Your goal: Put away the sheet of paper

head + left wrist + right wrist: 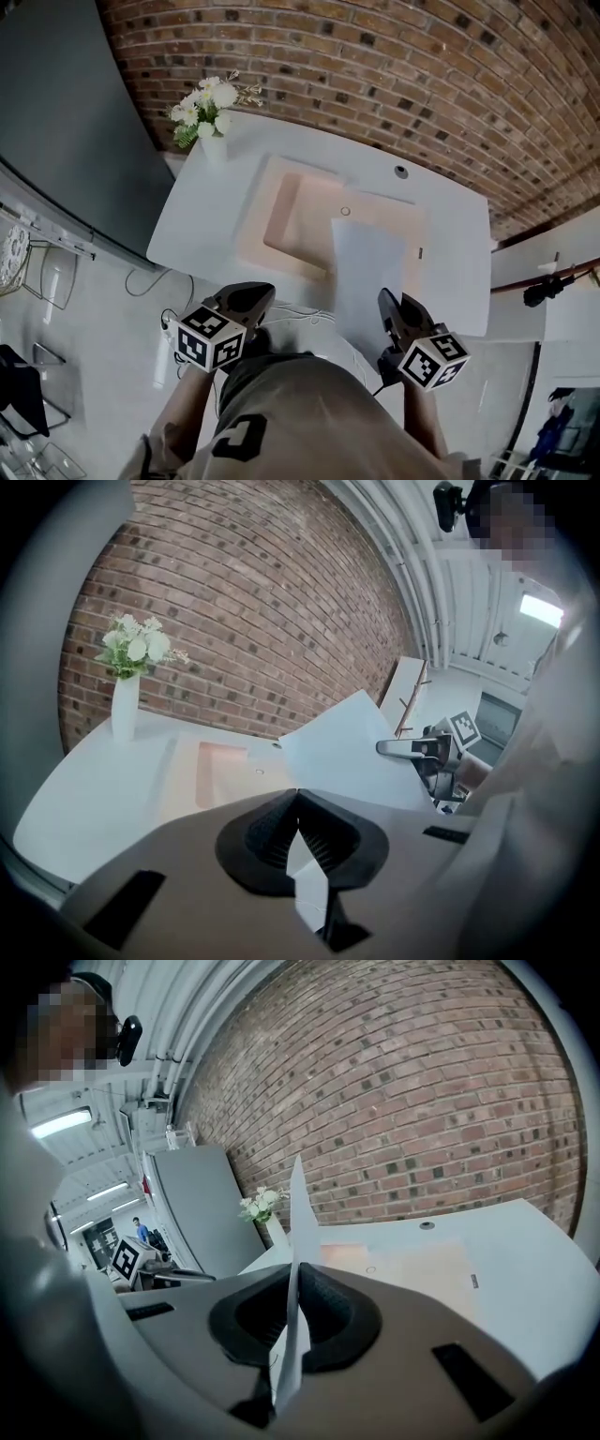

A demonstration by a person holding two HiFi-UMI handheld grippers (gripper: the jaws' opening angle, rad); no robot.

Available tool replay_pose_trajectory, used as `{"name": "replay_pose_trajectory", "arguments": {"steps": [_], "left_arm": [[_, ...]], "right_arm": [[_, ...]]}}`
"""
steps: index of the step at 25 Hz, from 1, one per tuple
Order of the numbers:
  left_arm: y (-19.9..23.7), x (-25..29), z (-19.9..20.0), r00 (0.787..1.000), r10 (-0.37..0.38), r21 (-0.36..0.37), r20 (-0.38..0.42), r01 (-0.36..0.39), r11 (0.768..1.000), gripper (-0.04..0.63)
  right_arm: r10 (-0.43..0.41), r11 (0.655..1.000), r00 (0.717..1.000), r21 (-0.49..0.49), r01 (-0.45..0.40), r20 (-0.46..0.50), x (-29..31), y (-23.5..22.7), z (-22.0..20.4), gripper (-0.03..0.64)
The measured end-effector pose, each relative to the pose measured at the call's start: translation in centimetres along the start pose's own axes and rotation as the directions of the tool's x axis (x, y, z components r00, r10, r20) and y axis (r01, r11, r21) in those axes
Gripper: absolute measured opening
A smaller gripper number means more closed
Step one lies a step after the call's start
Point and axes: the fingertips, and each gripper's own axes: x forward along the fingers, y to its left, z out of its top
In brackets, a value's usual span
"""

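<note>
Pinching the sheet of paper [298, 1241] edge-on: right tool [295, 1277].

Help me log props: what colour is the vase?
White vase; clearest in the left gripper view.

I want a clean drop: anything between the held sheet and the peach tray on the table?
Nothing visible. The sheet of paper, in the right gripper, hangs over the near edge of the peach tray; its recess looks bare. The flower vase stands at the far left corner.

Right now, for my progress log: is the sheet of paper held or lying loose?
Held: the right gripper is shut on the sheet of paper, which stands out unfolded past its jaws.
</note>
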Motion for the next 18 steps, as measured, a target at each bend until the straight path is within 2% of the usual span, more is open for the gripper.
{"name": "replay_pose_trajectory", "arguments": {"steps": [10, 18], "left_arm": [[4.5, -1.2, 0.0, 0.999, -0.046, -0.015, -0.018, 0.046, 0.999, 0.015], [5.4, -0.9, 0.4, 1.000, -0.005, -0.035, -0.016, 0.004, 0.999, 0.015]], "right_arm": [[-0.052, 0.998, 0.998, 0.033, 0.052, 0.018, 3.0, 1.9, 1.4, 0.025], [-0.071, 0.987, 0.996, 0.146, 0.062, 0.059, 3.0, -2.1, 3.3, 0.025]]}}
